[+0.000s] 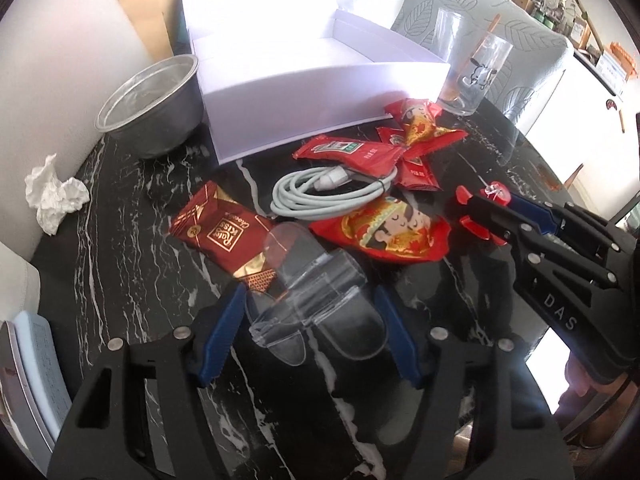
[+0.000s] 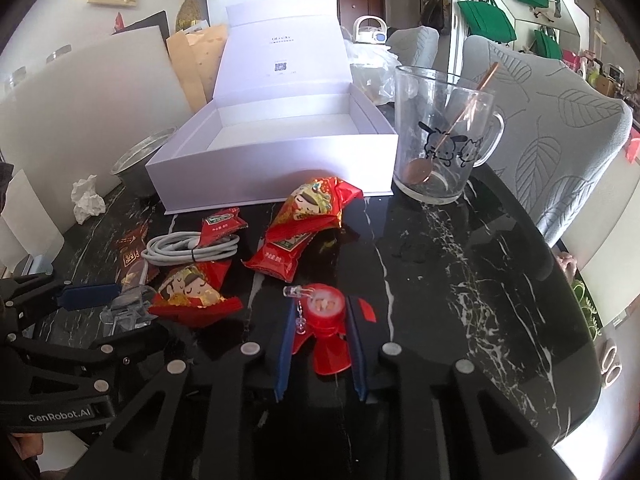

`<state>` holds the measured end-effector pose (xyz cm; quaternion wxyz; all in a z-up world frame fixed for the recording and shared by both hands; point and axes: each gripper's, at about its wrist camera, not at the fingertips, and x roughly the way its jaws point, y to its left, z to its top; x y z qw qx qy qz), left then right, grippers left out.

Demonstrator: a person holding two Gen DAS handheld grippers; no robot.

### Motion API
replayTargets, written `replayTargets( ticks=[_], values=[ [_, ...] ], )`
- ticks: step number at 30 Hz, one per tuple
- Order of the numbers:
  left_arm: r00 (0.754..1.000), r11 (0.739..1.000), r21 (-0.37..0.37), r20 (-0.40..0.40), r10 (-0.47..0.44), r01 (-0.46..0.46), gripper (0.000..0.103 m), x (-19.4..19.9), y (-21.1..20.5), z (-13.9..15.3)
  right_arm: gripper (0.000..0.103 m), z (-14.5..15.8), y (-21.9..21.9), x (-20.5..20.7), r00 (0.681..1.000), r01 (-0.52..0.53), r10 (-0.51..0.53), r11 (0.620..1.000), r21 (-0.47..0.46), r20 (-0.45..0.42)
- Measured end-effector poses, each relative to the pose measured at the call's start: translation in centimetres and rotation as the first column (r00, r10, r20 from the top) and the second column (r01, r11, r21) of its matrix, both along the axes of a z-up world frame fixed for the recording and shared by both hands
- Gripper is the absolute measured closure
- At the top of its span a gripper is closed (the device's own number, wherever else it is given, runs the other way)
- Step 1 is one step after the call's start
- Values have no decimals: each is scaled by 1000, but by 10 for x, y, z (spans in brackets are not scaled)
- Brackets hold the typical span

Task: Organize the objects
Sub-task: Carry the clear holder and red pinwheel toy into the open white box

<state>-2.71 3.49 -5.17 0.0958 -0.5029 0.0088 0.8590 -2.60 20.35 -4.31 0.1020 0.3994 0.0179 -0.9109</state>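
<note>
My left gripper (image 1: pixel 310 312) is shut on a clear plastic piece (image 1: pixel 316 292) low over the black marble table (image 1: pixel 120 240); it also shows in the right wrist view (image 2: pixel 128 306). My right gripper (image 2: pixel 320 320) is shut on a small red plastic toy (image 2: pixel 326 312), seen from the left wrist view too (image 1: pixel 486 216). Red snack packets (image 1: pixel 392 232) (image 2: pixel 308 216), a dark chocolate packet (image 1: pixel 228 232) and a coiled white cable (image 1: pixel 328 196) (image 2: pixel 188 250) lie in front of the open white box (image 2: pixel 280 176) (image 1: pixel 320 92).
A metal bowl (image 1: pixel 156 108) and a crumpled tissue (image 1: pixel 52 196) are left of the box. A glass mug (image 2: pixel 444 140) with a spoon stands right of it. A chair with a leaf pattern (image 2: pixel 560 128) is behind the table's right edge.
</note>
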Motion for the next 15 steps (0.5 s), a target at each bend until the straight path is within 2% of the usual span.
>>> replayTargets(
  ticks=[5,15],
  values=[
    [1000,1000,16,-7,2,-2,37,7,-1,6,79,7,5,6,1000,14,-14,1000,-9,-12],
    [998,1000,28,-64,12,-10,37,24,-5,36,79,36,9,27,998,21,-22,1000,-21,-61]
  ],
)
